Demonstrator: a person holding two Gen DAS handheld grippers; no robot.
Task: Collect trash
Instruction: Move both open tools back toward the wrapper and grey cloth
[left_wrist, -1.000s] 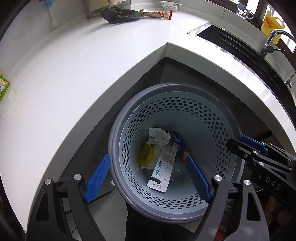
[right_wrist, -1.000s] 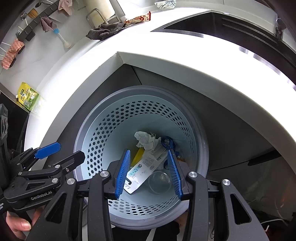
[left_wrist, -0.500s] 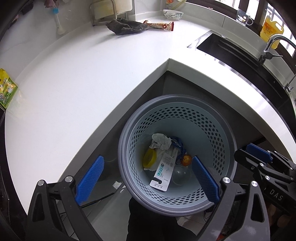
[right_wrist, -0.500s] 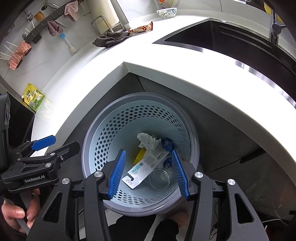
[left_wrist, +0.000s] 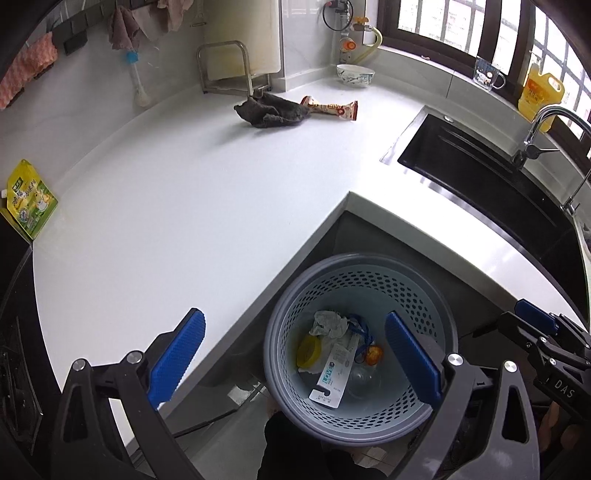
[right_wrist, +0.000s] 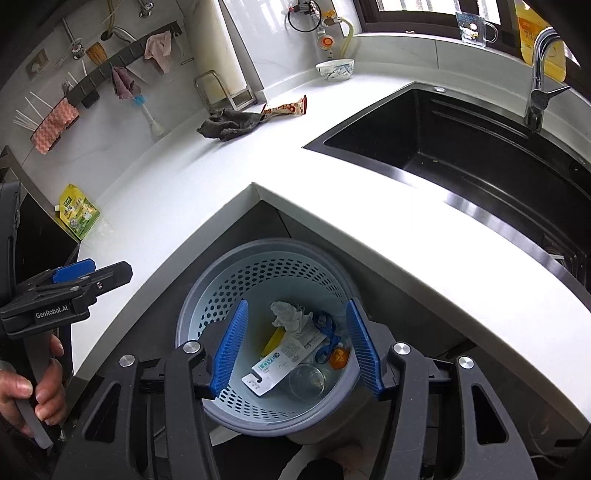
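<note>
Your left hand-held gripper (left_wrist: 293, 356) and right hand-held gripper (right_wrist: 295, 347) are both spread wide and hold nothing, just above the gray bin (left_wrist: 448, 334). Inside it lie a crumpled tissue (left_wrist: 327, 323) and a white packet (left_wrist: 334, 376). Farther away on the white tabletop (left_wrist: 184, 206), a snack wrapper (left_wrist: 332, 108) touches a dark rag (left_wrist: 271, 114).

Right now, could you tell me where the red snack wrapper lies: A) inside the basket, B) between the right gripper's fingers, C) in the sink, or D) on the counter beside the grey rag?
D: the red snack wrapper lies on the counter, against the grey rag.
</note>
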